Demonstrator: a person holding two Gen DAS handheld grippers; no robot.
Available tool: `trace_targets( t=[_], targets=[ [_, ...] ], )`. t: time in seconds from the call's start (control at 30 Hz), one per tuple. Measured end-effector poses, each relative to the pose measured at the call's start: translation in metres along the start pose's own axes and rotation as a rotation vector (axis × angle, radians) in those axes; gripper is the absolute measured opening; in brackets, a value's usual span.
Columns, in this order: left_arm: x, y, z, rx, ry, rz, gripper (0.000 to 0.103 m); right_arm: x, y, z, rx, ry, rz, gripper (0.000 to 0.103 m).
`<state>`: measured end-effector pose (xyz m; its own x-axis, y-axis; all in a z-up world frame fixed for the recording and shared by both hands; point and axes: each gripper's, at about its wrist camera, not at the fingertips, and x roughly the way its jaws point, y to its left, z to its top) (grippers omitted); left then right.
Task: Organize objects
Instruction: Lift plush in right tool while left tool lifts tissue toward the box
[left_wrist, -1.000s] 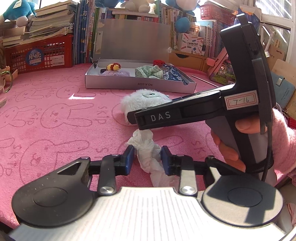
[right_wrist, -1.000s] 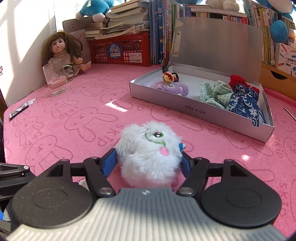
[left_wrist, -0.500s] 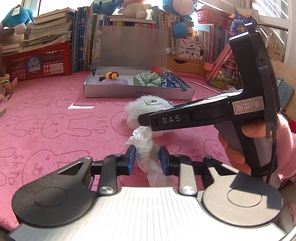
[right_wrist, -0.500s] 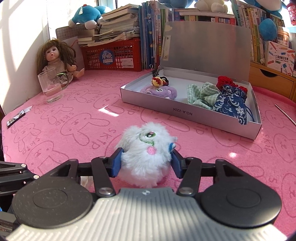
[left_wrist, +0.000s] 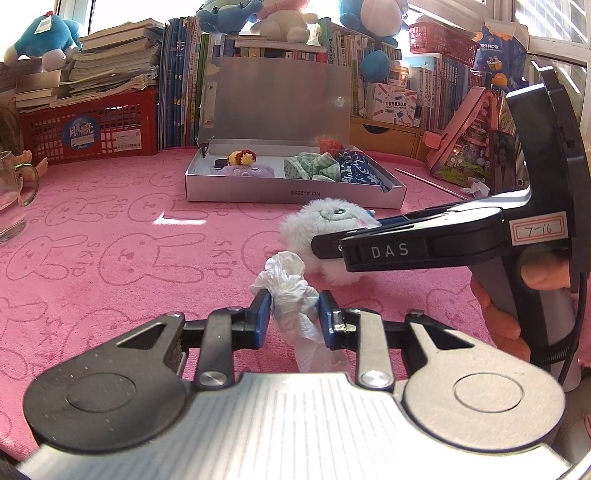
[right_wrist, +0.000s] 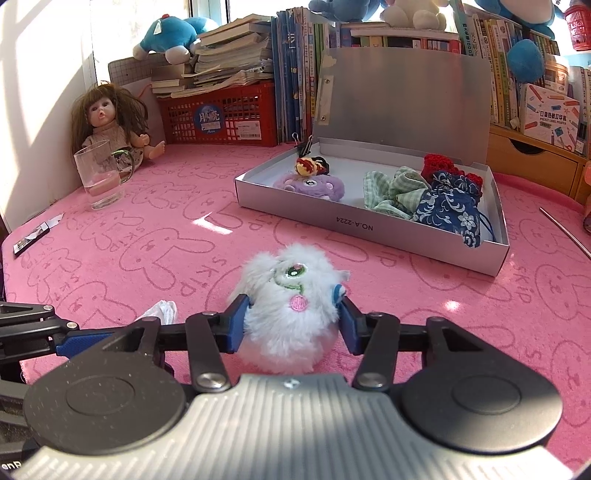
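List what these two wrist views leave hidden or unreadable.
- Left wrist view: the right gripper's arm covers the lower right of the white fluffy toy.
- Left wrist view: the crumpled tissue's lower end is hidden behind the left gripper body.
- Right wrist view: the toy's underside is hidden behind the right gripper.
- Both views: the silver box's rear contents are partly masked by the pouches.

My two wrist cameras looked forward and slightly down, low over the pink cloth (left_wrist: 110, 236), sharing the silver box (right_wrist: 369, 225).
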<state>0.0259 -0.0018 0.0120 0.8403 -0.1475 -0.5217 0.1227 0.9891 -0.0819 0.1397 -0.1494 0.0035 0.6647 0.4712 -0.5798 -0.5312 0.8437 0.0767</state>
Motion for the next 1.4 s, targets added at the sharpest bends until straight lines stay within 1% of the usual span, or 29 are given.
trace_targets(
  t=[0.3, 0.63, 0.77, 0.8, 0.87, 0.9, 1.07, 1.13, 1.27, 1.4],
  targets=[
    [0.002, 0.001, 0.011, 0.007, -0.018, 0.009, 0.033, -0.008, -0.006, 0.001, 0.007, -0.013, -0.017, 0.054],
    [0.005, 0.001, 0.015, 0.012, -0.019, 0.012, 0.033, -0.017, -0.014, -0.001, 0.026, -0.030, -0.035, 0.053],
    [0.007, 0.001, 0.016, 0.015, -0.017, 0.018, 0.033, -0.020, -0.019, -0.004, 0.042, -0.030, -0.057, 0.053],
    [0.008, 0.000, 0.016, 0.016, -0.015, 0.020, 0.033, -0.020, -0.019, -0.005, 0.042, -0.030, -0.070, 0.058],
    [0.009, 0.000, 0.016, 0.016, -0.009, 0.024, 0.033, -0.018, -0.020, -0.007, 0.041, -0.030, -0.094, 0.060],
    [0.011, 0.000, 0.015, 0.016, -0.004, 0.027, 0.033, -0.017, -0.020, -0.009, 0.039, -0.030, -0.100, 0.069],
    [0.020, 0.002, 0.010, 0.022, 0.022, 0.045, 0.033, -0.013, -0.021, -0.012, 0.044, -0.033, -0.111, 0.079],
    [0.022, 0.003, 0.008, 0.020, 0.032, 0.051, 0.033, -0.012, -0.020, -0.014, 0.034, -0.031, -0.113, 0.085],
    [0.028, 0.004, 0.005, 0.025, 0.050, 0.069, 0.034, -0.006, -0.016, -0.018, 0.013, -0.010, -0.112, 0.088],
    [0.030, 0.005, 0.004, 0.028, 0.053, 0.070, 0.035, 0.001, -0.013, -0.021, -0.007, 0.008, -0.122, 0.090]
  ],
)
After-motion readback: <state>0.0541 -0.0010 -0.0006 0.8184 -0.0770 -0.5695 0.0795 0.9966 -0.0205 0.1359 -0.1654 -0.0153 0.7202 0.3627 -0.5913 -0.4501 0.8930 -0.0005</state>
